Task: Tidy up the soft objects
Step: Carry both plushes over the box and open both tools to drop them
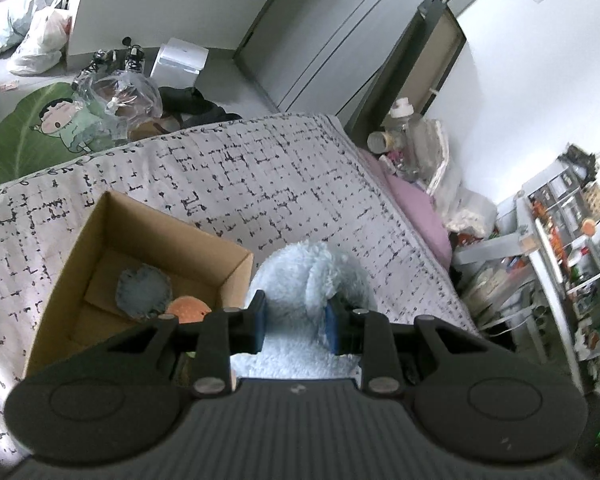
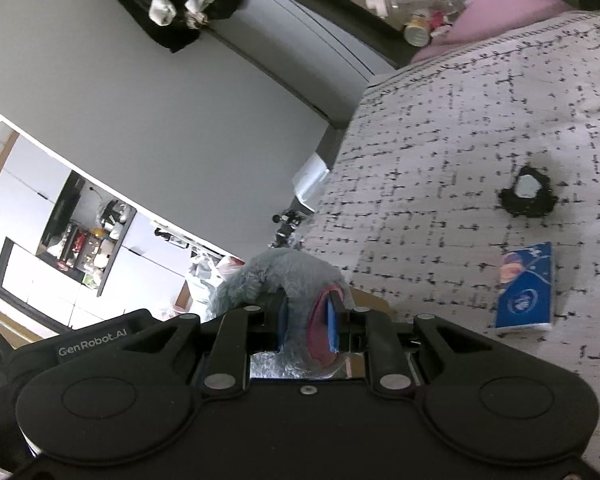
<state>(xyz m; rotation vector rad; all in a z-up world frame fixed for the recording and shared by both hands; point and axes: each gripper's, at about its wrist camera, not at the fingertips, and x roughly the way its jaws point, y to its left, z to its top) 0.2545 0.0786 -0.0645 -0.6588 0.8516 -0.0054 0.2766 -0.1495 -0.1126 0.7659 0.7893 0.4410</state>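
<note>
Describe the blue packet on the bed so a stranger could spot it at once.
Start at the bed's grid-patterned quilt. Near its lower right lies the blue tissue packet, flat and rectangular with a printed picture. Its only neighbour there, a small black ruffled item, is round and dark.

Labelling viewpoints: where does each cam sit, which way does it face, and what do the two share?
Left wrist: on the left hand-held gripper, angled down at box and bedspread; its fingers clamp a pale plush.
Right wrist: on the right hand-held gripper, rolled, facing bedspread and wall; fingers clamp a grey plush.
Shared: bedspread, pink pillow.
</note>
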